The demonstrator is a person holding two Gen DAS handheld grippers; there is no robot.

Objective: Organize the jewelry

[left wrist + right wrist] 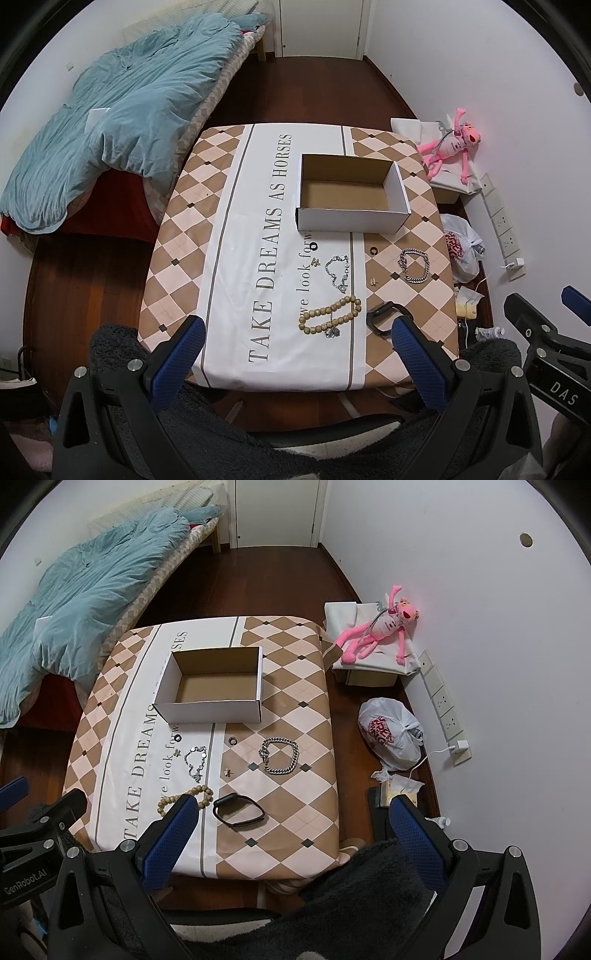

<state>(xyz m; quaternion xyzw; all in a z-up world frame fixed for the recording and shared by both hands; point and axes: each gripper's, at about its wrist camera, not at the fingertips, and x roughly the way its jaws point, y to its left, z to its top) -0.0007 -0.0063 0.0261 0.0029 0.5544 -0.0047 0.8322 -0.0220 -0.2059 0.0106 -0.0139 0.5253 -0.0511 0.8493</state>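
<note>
Black band [240,810] lies crosswise just ahead of the right gripper [291,819], apparently nearer than the left gripper [295,343]; both 2 gape empty.

A: Item one, the tablecloth [236,280]?
B: Printed "TAKE DREAMS AS HORSES"; a smaller line begins "we look forw", the rest hidden.
A: Gripper markings?
B: "DAS" on the right gripper [561,391]; "GenRobot.AI" on the left gripper [26,880].

Home bedroom, rumpled bed [110,122] (teal duvet), probably lived-in
</note>
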